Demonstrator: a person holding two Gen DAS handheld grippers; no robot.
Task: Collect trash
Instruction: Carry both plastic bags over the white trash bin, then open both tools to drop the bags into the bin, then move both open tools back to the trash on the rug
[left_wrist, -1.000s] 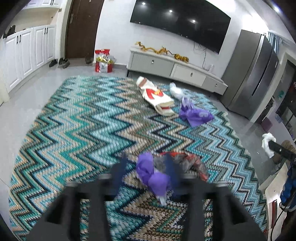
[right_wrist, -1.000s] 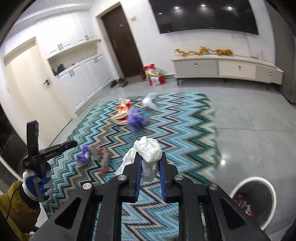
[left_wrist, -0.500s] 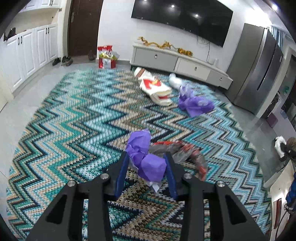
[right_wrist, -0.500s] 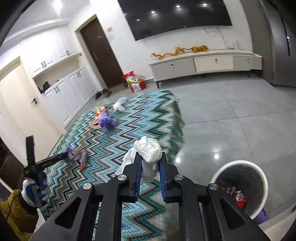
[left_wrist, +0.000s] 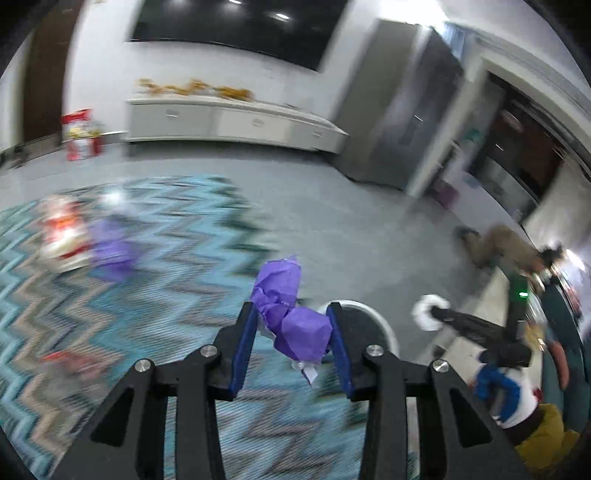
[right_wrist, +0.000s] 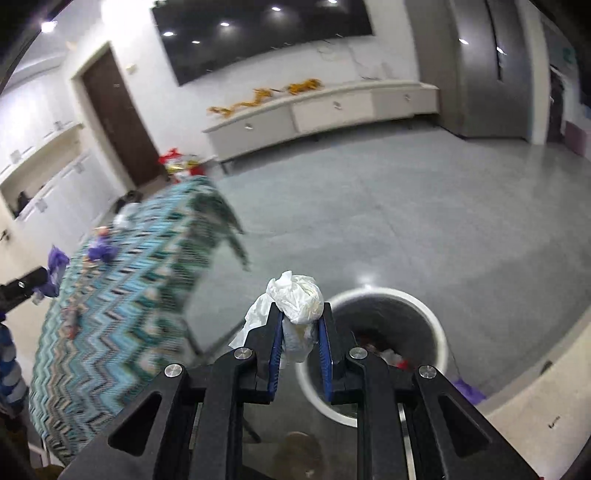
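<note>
My left gripper (left_wrist: 291, 325) holds a wad of crumpled purple paper (left_wrist: 291, 314) between its blue pads; the jaws have just been closing, and they now stand at a moderate width, pressed on the wad from both sides. The wad rises above the fingertips, and a small white scrap hangs from its underside. Just beyond the left fingertips, partly hidden by them, is the white rim of the trash bin (left_wrist: 373, 317), which stands on the grey floor off the right edge of the zigzag rug (left_wrist: 110, 295). My right gripper (right_wrist: 299, 325) holds a crumpled white wad (right_wrist: 297, 299), jaws narrow and clamped on it, with a loose white flap trailing over the left finger. In the right wrist view the bin (right_wrist: 432, 317) stands just to the right of the fingertips and a little beyond them, open at the top, with red and white litter lying inside. On the far left part of the rug lie another purple wad (left_wrist: 110, 243) and a red and white package (left_wrist: 62, 236), both blurred. A further blurred red item (left_wrist: 70, 360) lies on the near left of the rug. A long white cabinet (left_wrist: 229, 118) runs along the far wall below a dark screen (left_wrist: 229, 33).
</note>
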